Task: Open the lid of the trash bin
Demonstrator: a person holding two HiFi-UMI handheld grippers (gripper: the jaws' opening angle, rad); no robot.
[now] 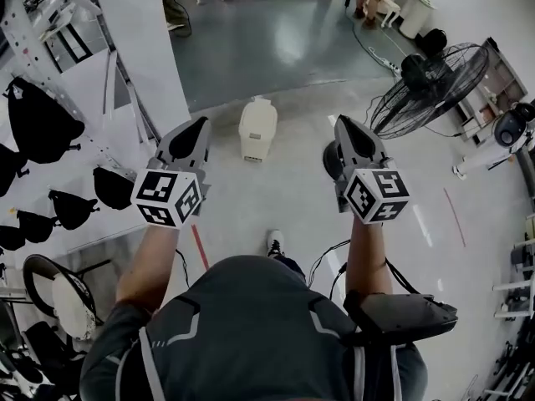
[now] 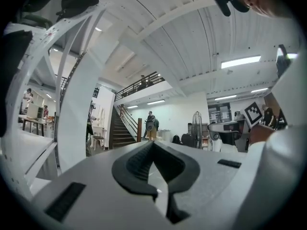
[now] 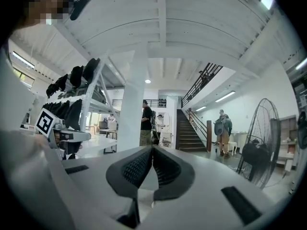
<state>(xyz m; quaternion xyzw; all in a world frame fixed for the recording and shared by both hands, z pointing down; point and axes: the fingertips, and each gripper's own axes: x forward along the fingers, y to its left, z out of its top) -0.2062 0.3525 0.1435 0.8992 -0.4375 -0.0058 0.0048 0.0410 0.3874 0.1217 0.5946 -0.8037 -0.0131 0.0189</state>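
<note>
A cream-white trash bin (image 1: 257, 129) stands on the floor ahead of me, lid down, between my two grippers in the head view. My left gripper (image 1: 201, 124) is held out level, to the left of the bin and well above it, shut with nothing in it. At the same height, right of the bin, my right gripper (image 1: 343, 122) is also shut and empty. Neither gripper view shows the bin; the left gripper (image 2: 152, 143) and the right gripper (image 3: 152, 150) both look across the hall at head height.
A white pillar (image 1: 138, 32) and a white rack with black bags (image 1: 38, 119) stand at the left. A large black floor fan (image 1: 426, 86) is at the right, with a cable (image 1: 376, 53) on the floor. People stand near a staircase (image 3: 192, 135) far ahead.
</note>
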